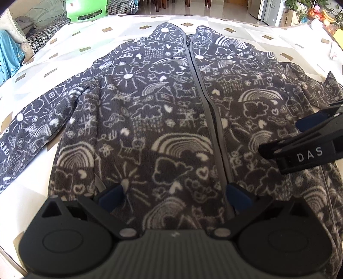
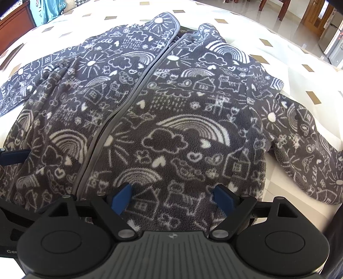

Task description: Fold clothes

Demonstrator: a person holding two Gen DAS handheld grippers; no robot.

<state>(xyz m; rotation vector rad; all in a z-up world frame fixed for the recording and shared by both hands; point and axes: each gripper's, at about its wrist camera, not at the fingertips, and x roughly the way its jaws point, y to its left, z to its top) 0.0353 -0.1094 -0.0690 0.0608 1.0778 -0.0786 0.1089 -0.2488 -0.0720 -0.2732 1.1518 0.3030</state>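
Observation:
A dark grey fleece jacket (image 1: 171, 111) with white doodles of suns, clouds and rainbows lies flat and face up on the white cloth-covered table (image 1: 70, 43). It is zipped, and both sleeves spread outward. My left gripper (image 1: 174, 194) hovers open over the near hem, straddling the fabric just left of the zipper (image 1: 214, 128). My right gripper (image 2: 172, 196) is open over the hem of the jacket (image 2: 171, 120), right of the zipper, and shows from the side in the left wrist view (image 1: 280, 137). Neither pair of pads pinches fabric. One blue pad of the left gripper (image 2: 15, 155) peeks in at the edge.
The table cloth (image 2: 278, 53) carries small gold diamonds. A green plastic chair (image 1: 85, 10) and a sofa with blue fabric (image 1: 8, 53) stand beyond the far left. Fruit and plants (image 1: 321, 15) sit far right. Wooden chair legs (image 2: 285, 8) stand on the tiled floor.

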